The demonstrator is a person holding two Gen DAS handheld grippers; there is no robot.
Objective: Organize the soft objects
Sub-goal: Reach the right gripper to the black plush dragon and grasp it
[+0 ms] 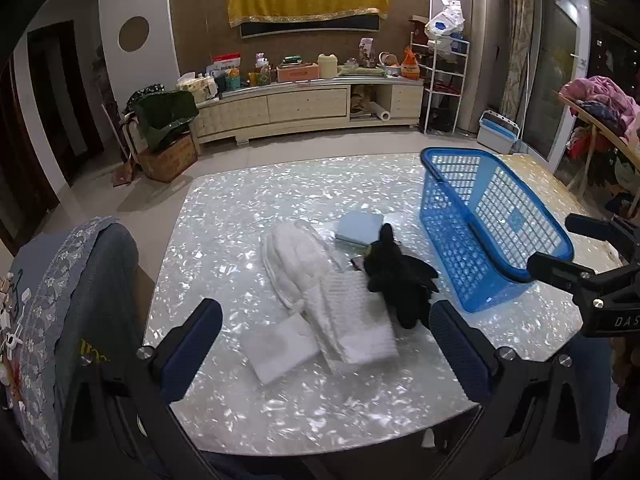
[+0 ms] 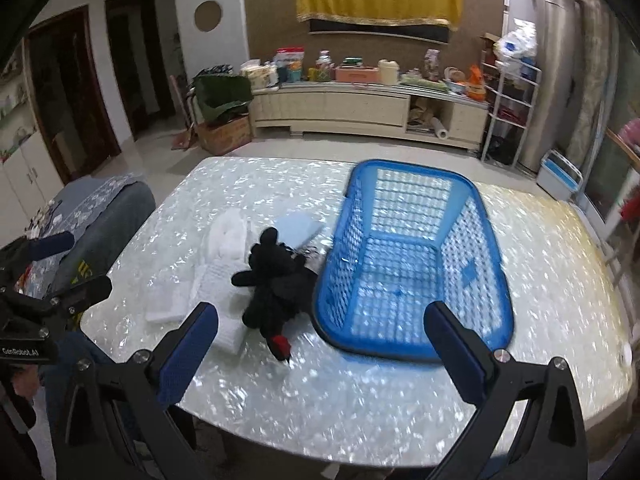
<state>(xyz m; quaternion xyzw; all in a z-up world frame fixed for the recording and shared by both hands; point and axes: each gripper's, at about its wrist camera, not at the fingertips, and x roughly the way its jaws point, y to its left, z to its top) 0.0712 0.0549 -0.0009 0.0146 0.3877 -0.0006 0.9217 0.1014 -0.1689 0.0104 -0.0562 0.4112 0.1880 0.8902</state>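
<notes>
Blue basket (image 2: 412, 256) beside black plush (image 2: 276, 280); left gripper (image 1: 326, 334) and right gripper (image 2: 322, 338) jaws spread, empty.

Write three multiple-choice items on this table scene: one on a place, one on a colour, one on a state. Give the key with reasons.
1. Where does the black plush toy lie?
A. inside the basket
B. on the table beside the basket
C. on the floor

2. What colour is the plastic basket?
A. blue
B. red
C. green

3. How is the right gripper?
A. shut on the toy
B. shut on a towel
C. open, holding nothing

Key: B, the toy rests on the white towels left of the basket; A, its mesh is blue; C, its fingers stand wide apart above the table.
</notes>
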